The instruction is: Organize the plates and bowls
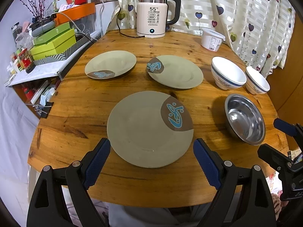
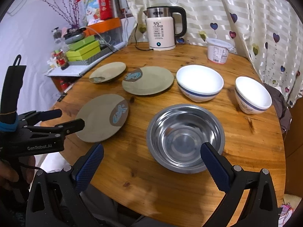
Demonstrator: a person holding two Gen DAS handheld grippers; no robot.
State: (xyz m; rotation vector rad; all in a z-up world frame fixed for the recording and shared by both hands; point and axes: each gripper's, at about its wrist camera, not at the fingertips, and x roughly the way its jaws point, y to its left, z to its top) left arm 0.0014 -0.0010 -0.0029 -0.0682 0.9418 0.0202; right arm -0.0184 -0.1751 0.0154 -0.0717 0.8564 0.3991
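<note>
- Three green plates and three bowls sit apart from one another on the round wooden table (image 1: 79, 102), none stacked.
- Left gripper (image 1: 151, 160) hangs with its blue-padded fingers spread wide and nothing between them. The nearest plate (image 1: 144, 130) lies flat just ahead, its near rim falling between the two fingertips in the left wrist view; whether the pads touch the rim cannot be told.
- Far-left plate (image 1: 110, 64) and middle plate (image 1: 176, 71) lie farther back, side by side, well apart from the left gripper.
- Right gripper (image 2: 151, 157) is also spread wide and holds nothing. The steel bowl (image 2: 184, 136) stands upright just ahead of it; the right finger (image 2: 212, 160) overlaps the bowl's near rim in the right wrist view, while the left finger sits off to the bowl's left over bare wood.
- Two white bowls with blue bands stand behind the steel bowl: the larger white bowl (image 2: 199, 82) near the middle plate, the smaller white bowl (image 2: 252, 94) toward the table's right edge.
- At the back of the table stand an electric kettle (image 1: 153, 15), its display reading 55, and a white plastic tub (image 1: 212, 38).
</note>
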